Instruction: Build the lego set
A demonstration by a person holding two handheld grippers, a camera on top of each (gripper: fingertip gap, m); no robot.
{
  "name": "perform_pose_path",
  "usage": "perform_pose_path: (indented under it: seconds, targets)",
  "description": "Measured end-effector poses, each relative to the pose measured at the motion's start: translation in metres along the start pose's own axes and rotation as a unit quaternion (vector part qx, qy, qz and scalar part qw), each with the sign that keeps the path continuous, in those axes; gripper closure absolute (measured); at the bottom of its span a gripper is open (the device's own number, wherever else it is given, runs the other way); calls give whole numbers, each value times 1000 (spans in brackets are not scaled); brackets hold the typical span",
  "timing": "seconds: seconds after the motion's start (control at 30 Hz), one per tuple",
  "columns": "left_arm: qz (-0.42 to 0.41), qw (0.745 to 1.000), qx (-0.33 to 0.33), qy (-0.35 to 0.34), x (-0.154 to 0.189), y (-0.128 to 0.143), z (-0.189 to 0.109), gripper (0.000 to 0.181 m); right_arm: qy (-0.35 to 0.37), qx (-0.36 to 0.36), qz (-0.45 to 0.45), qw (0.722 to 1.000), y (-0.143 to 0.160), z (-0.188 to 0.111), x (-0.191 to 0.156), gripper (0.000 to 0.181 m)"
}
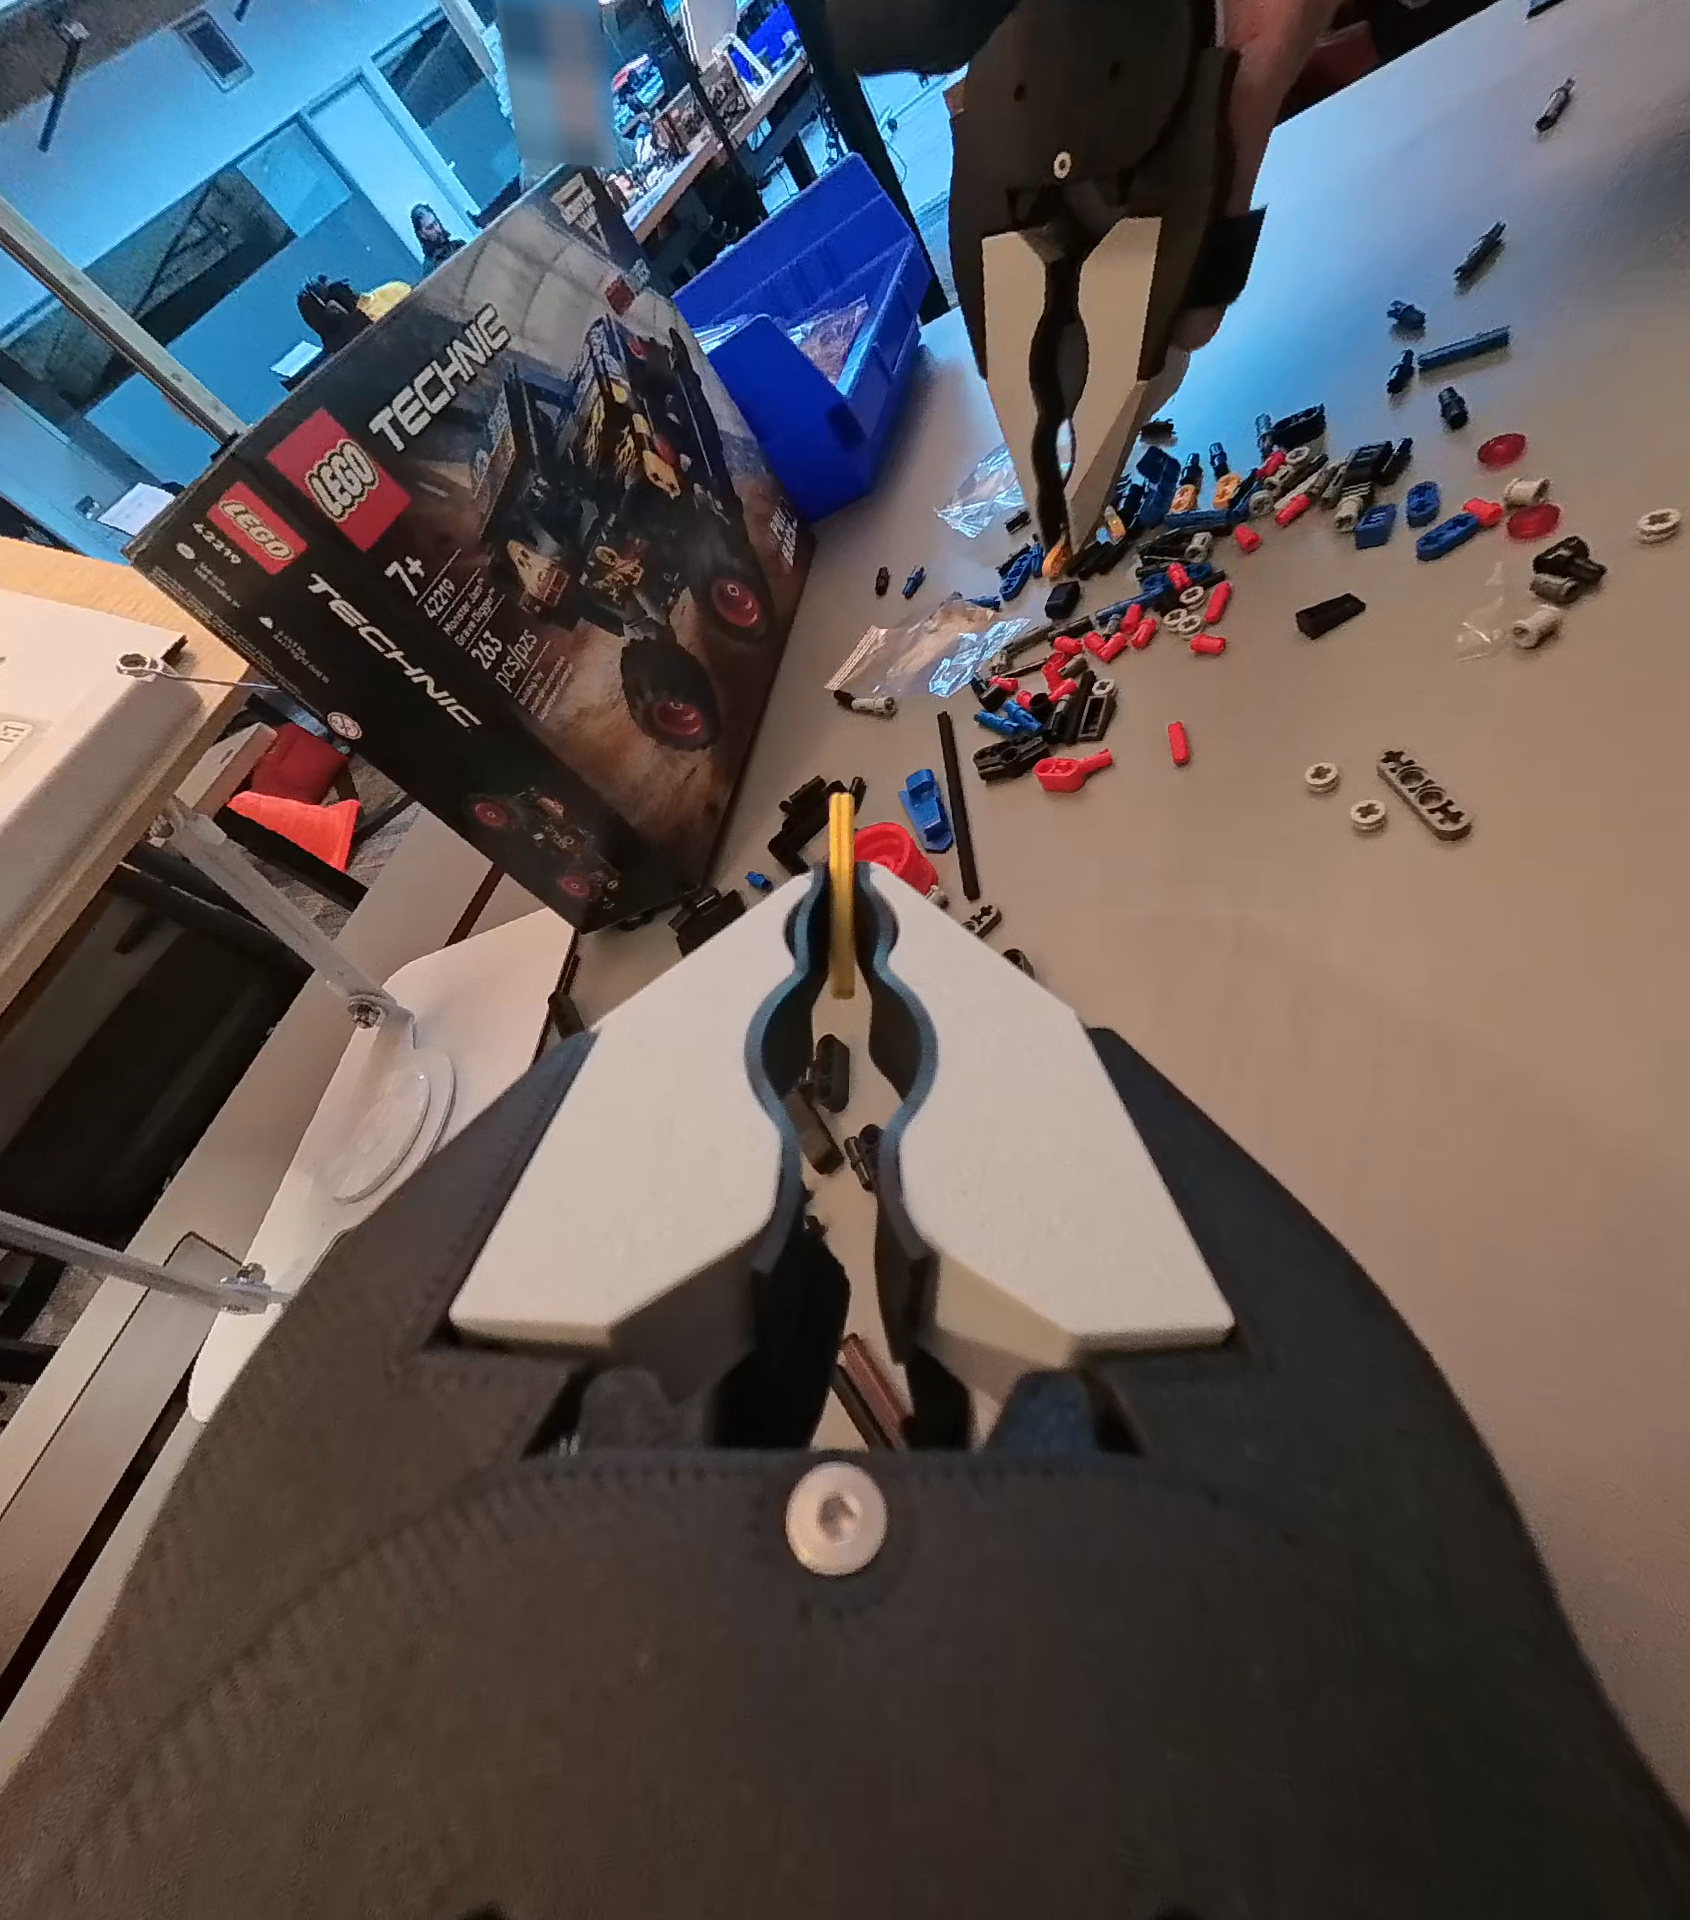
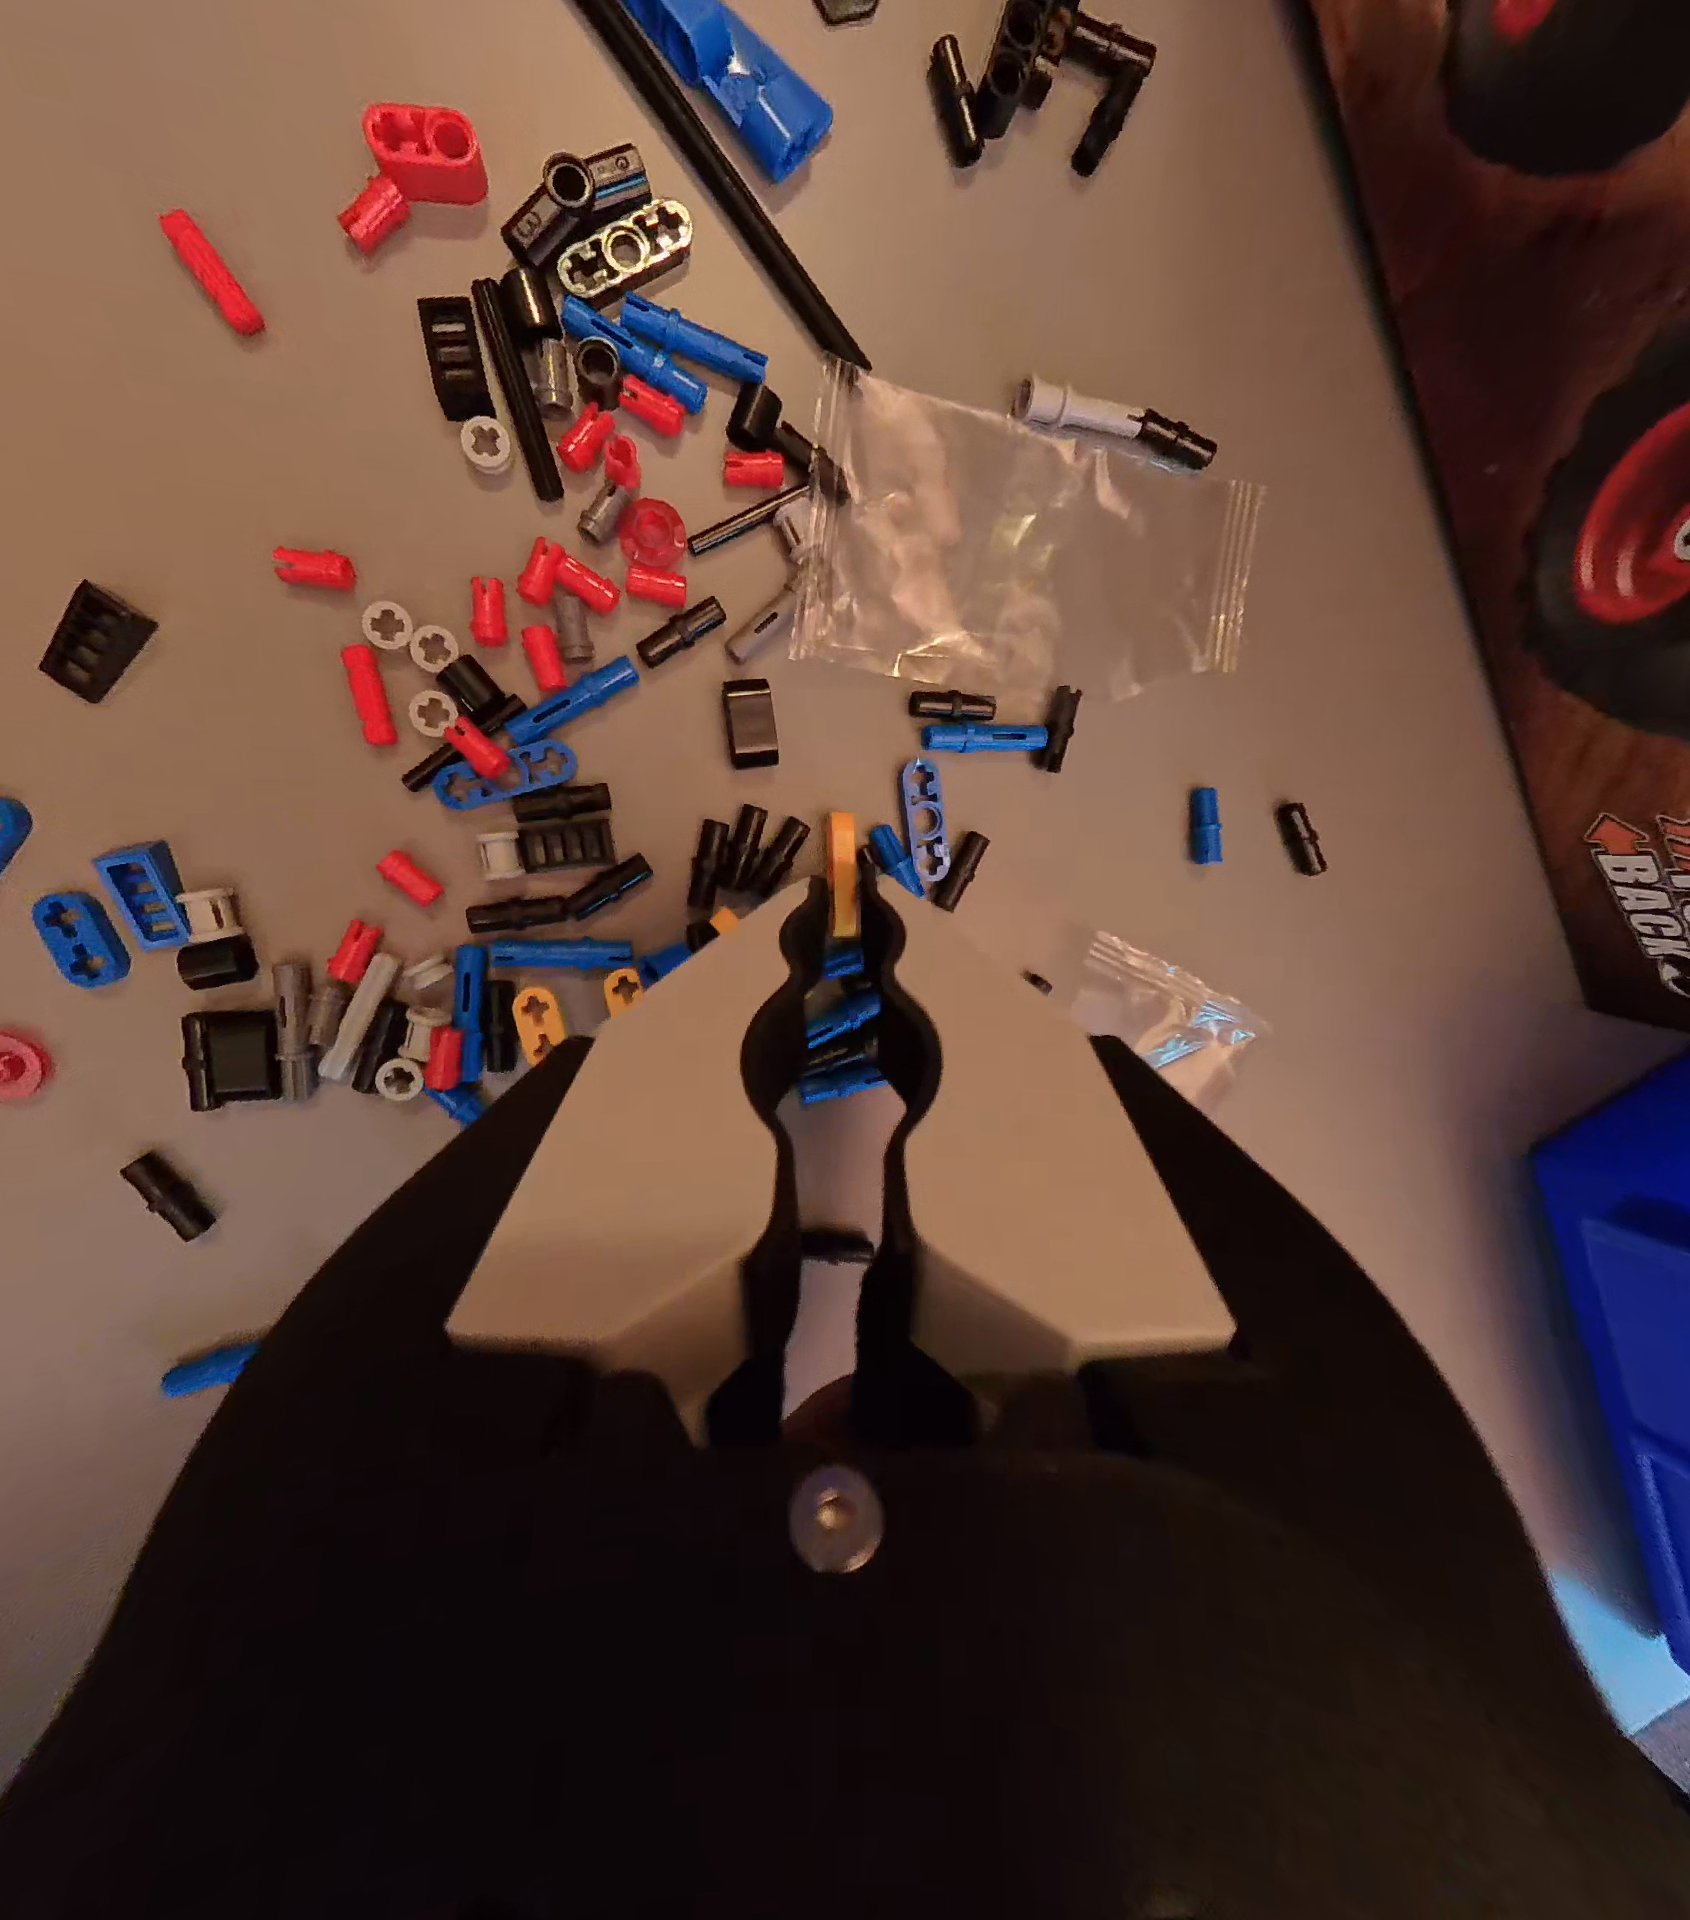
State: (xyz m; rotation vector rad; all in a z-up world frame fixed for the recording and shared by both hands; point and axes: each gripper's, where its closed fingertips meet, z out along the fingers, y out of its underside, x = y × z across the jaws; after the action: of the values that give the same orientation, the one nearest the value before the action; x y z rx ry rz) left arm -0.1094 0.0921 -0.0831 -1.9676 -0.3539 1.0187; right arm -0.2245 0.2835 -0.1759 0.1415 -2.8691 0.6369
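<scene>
Both grippers were clamped: the left gripper [image 1: 842,894] on a thin yellow piece [image 1: 841,883], the right gripper [image 2: 839,883] on an orange piece [image 2: 841,868] over scattered Lego parts [image 2: 529,623].

left tongs [image 1: 842,894] clamped, right tongs [image 2: 842,883] clamped

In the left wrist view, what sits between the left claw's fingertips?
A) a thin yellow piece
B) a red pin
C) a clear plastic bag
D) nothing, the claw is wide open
A: the left claw is closed on a thin yellow piece that stands edge-on between its tips, above the grey table.
</scene>
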Motion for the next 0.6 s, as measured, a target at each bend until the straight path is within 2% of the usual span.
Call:
perform_pose_path:
  seconds: [0.17,0.27,0.4,0.5,0.6]
  targets:
    - [0,1000,0,3,2,0,1,179,11,20,13,1000,-5,-1,1,180]
    - [0,1000,0,6,4,-1,3,179,10,77,36,996,-27,-13,-4,180]
    - [2,1000,4,12,8,-3,5,179,-23,200,66,977,-90,-36,-36,180]
    - [-6,1000,18,18,11,-9,6,179,-61,301,87,948,-144,-56,-65,180]
    - [-6,999,36,21,13,-17,4,179,-87,358,105,924,-182,-66,-81,180]
